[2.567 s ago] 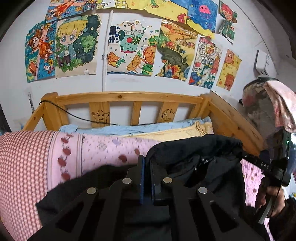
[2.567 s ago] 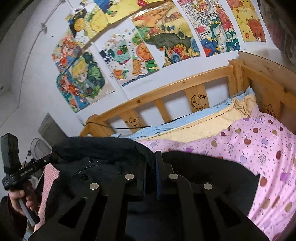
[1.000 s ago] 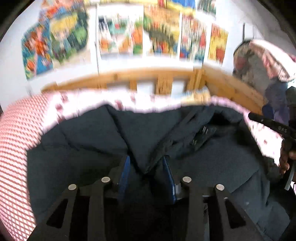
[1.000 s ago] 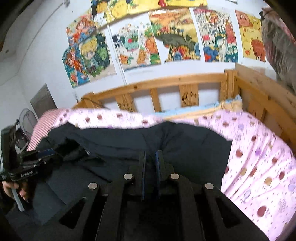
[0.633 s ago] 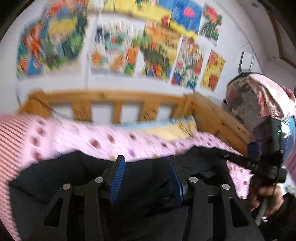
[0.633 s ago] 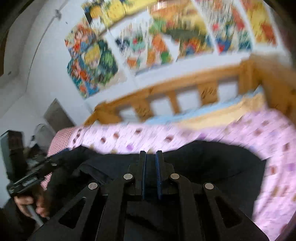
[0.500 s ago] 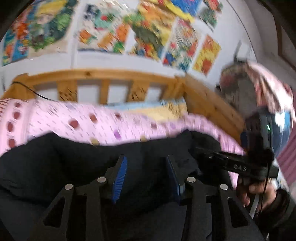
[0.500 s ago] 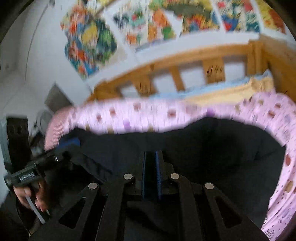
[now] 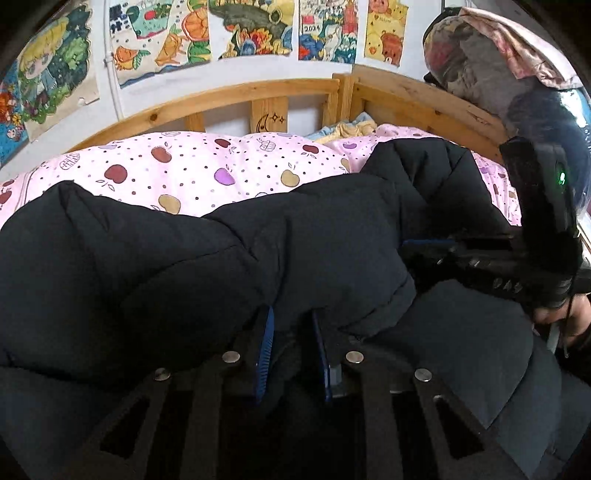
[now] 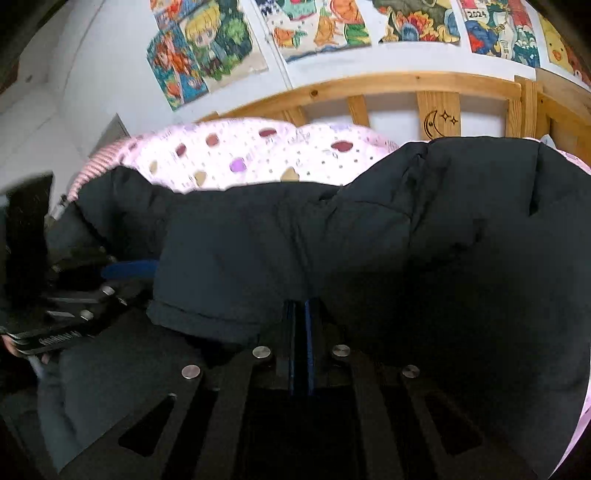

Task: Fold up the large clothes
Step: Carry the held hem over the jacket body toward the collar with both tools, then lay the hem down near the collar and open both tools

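Ahead of both grippers I see a pink apple-print quilt on a bed with a wooden headboard rail, and colourful drawings on the white wall above. A wooden side rail closes off the bed to the right of my left gripper; bare quilt lies beyond it, up to the headboard. The black puffer jacket, thick and quilted, lies doubled over just in front of both tools. My left gripper's jaws are spread, a fold of the jacket between them. My right gripper is pressed together, pinching the jacket's edge.
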Tool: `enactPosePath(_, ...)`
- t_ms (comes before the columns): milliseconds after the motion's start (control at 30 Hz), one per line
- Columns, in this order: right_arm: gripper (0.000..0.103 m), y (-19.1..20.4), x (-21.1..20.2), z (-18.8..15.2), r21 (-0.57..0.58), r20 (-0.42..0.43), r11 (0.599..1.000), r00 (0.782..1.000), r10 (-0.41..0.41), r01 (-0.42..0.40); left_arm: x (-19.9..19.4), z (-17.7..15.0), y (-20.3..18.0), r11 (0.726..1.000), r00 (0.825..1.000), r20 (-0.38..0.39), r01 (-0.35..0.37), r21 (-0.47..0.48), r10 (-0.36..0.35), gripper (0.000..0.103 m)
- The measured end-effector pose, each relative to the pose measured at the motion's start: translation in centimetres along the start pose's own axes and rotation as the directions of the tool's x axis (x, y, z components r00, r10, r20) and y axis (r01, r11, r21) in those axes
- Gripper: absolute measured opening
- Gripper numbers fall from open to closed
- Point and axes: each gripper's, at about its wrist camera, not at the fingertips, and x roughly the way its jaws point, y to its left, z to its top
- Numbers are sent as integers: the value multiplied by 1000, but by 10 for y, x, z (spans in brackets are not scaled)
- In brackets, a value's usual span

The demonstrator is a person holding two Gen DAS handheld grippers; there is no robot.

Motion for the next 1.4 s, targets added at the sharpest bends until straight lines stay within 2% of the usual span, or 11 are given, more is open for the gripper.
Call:
enactPosePath(167,4,21,-29,16,11,43,997,996,77,-78,-8,-8,17,995,995,66,82,-59,-78,19)
enactPosePath(233,4,38,-23,20,-42,2,995,996,91,-91,-10,-10,20,991,992,82,107,-76,-101,19)
enactPosePath(333,4,57,0,20,-120,-82,992,996,18,-27,-11,-13,24,987,989,92,126,-97,-118,19)
enactPosePath(567,0,41,49,8,-73,-219,997,976,-14,-2,2,-16,19,989,993,50,108,-106,-103,19)
enactPosePath(700,0,47,51,-3,-110,-166,993,984,-69,51,4,-16,18,989,994,45,100,-104,-96,19)
enactPosePath(900,1,39,17,-28,-68,-2,998,1000,13,-13,-11,-25,15,988,990,96,116,-101,-107,19)
enactPosePath(1067,3,44,-7,-31,-61,40,998,999,-6,8,-31,-23,17,987,986,126,119,-106,-105,24)
enactPosePath(1133,9,46,-14,-26,-58,56,998,998,-33,36,-41,-18,15,990,989,126,94,-105,-80,34)
enactPosePath(1267,54,51,-46,-27,-76,108,995,992,-62,70,-67,-13,5,994,987,160,31,-100,-15,70)
enactPosePath(1300,60,56,-54,-25,-88,128,992,988,-82,94,-74,-12,4,994,985,173,21,-108,-2,72)
enactPosePath(1400,61,56,-82,-18,-93,148,987,982,-119,134,-96,-12,7,984,981,193,25,-177,10,76)
